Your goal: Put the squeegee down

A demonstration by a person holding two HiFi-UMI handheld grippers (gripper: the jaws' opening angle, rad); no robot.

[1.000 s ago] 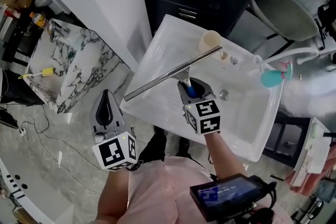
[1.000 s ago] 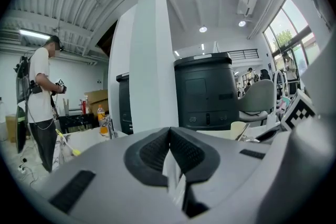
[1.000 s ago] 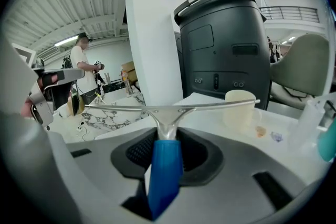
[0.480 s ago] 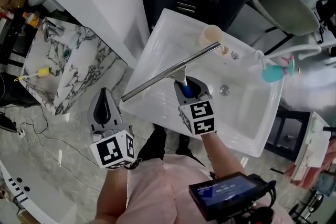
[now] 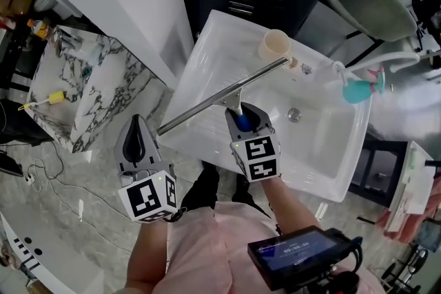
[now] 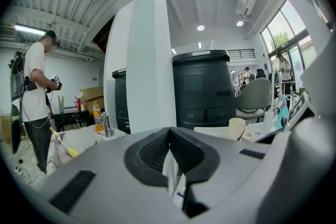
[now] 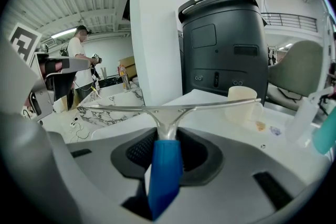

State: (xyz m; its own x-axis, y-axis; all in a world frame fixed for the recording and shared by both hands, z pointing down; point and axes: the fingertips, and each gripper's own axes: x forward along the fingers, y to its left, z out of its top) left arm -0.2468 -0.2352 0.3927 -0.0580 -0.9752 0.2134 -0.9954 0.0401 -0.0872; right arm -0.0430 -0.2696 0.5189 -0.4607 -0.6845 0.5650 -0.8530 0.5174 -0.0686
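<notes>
little has changed: the right hand-held gripper still grips the squeegee over the sink, not yet set down; the left hand-held gripper is closed and empty.

The squeegee hangs over the sink, cup behind, bottle right.

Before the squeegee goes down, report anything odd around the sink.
Nothing is spilled or broken. The squeegee, clamped in the right gripper, hangs slanted over the sink, with one blade end jutting past its left edge.
</notes>
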